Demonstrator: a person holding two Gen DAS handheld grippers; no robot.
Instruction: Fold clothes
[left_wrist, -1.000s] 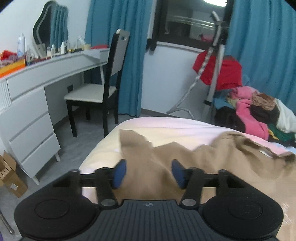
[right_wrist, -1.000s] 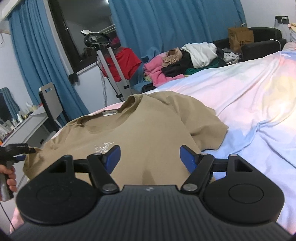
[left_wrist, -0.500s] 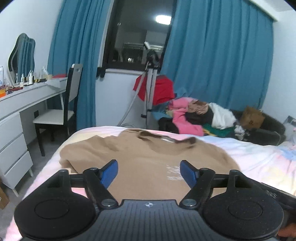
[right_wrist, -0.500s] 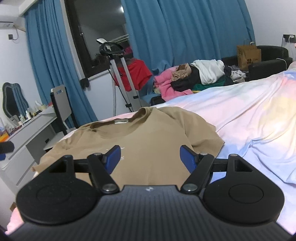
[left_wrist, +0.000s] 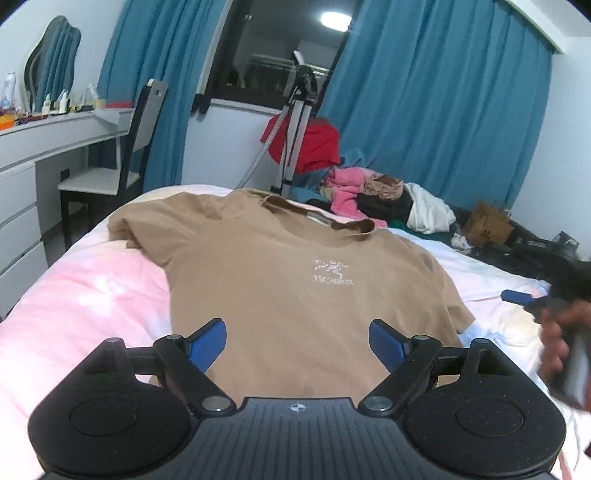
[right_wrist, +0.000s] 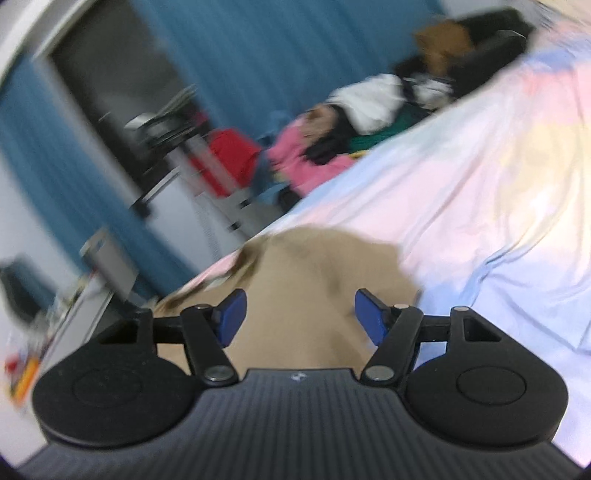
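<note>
Tan T-shirt (left_wrist: 280, 266) lies spread on the pastel bed (left_wrist: 92, 288), chest print now facing the left gripper (left_wrist: 297, 341), which is opening and holding nothing. The right gripper (right_wrist: 297, 317) (blurred) is closing, empty, above the shirt. A clothes pile (left_wrist: 373, 199) lies beyond; a second ago the left gripper was at a sleeve.

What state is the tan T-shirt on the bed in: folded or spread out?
Spread out. The tan T-shirt lies flat on the bed, front up, collar, logo and both sleeves showing.
</note>
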